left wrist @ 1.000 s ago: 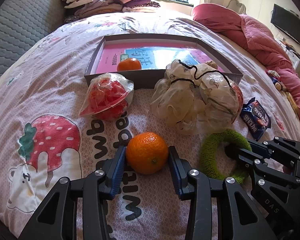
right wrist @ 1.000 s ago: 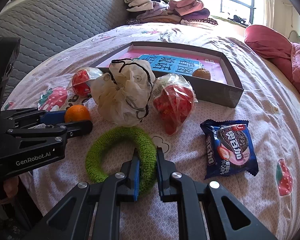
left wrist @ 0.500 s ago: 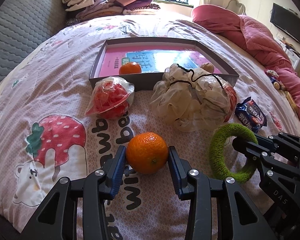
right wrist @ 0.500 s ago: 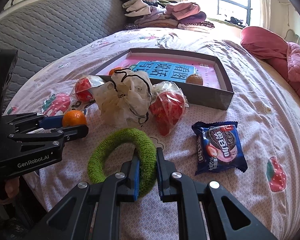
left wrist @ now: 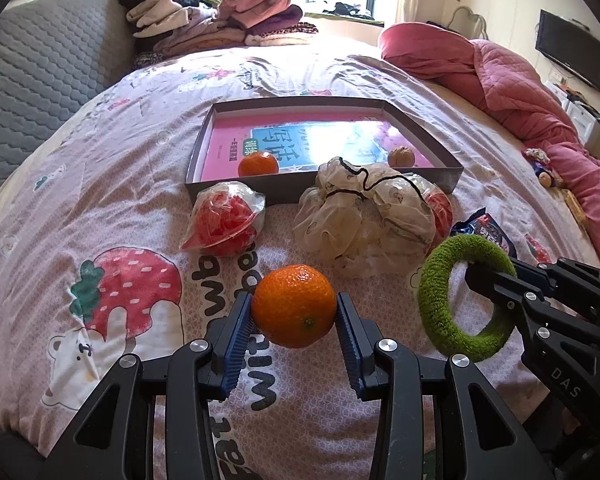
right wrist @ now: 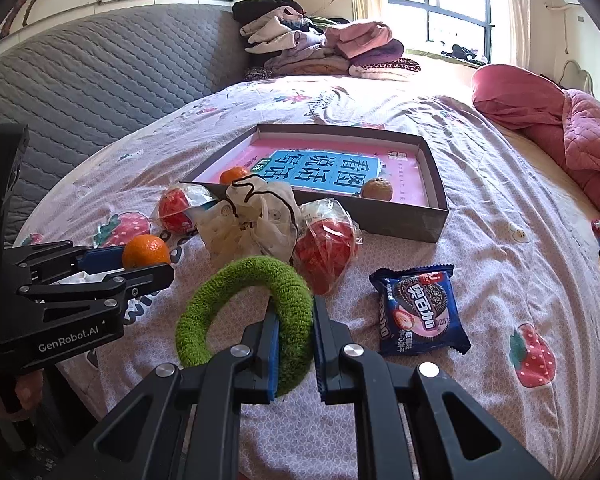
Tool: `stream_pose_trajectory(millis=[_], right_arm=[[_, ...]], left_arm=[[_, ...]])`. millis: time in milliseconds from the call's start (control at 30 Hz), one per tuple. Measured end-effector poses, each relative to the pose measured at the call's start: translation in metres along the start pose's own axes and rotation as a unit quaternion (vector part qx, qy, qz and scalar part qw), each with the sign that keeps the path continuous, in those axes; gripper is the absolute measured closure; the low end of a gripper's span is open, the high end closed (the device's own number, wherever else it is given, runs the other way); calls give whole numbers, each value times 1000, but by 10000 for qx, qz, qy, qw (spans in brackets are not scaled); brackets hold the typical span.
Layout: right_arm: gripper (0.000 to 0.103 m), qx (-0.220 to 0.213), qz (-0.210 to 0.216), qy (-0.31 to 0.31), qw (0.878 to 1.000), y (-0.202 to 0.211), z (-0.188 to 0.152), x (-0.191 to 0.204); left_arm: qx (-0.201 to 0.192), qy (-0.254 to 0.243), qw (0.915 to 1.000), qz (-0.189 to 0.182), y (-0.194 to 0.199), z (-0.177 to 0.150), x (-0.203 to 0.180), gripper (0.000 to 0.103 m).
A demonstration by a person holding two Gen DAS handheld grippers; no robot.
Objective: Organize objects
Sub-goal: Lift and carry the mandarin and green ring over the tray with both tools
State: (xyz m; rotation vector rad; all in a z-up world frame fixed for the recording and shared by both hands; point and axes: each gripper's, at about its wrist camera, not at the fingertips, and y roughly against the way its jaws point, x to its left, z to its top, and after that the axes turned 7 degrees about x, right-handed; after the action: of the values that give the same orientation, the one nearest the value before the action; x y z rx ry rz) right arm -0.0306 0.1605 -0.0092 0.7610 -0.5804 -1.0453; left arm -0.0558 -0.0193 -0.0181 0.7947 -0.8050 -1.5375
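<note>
The left gripper (left wrist: pixel 295 322) clamps a mandarin (left wrist: pixel 294 306); the right gripper (right wrist: pixel 294 346) pinches the green knitted ring (right wrist: pixel 245 306). Both are held above the bedspread. The open grey box (left wrist: pixel 436 184) lies straight ahead, beyond the bagged items, about equally near to both.

Sunlight pours through the barred window (right wrist: pixel 440 4) onto a bed (left wrist: pixel 120 160) with strawberry-print sheets, grey quilted headboard (right wrist: pixel 100 80) behind, folded clothes (left wrist: pixel 204 24) stacked, red quilt (left wrist: pixel 520 80) bunched, television (left wrist: pixel 572 54) wall-mounted.
</note>
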Motion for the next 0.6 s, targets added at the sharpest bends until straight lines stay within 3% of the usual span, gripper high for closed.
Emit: stream_pose_trajectory(millis=[600], right_arm=[[89,-415,-64,-137,9990,19,16,-7]], left_arm=[[-268,6,9996,24,16,13,-9,60]])
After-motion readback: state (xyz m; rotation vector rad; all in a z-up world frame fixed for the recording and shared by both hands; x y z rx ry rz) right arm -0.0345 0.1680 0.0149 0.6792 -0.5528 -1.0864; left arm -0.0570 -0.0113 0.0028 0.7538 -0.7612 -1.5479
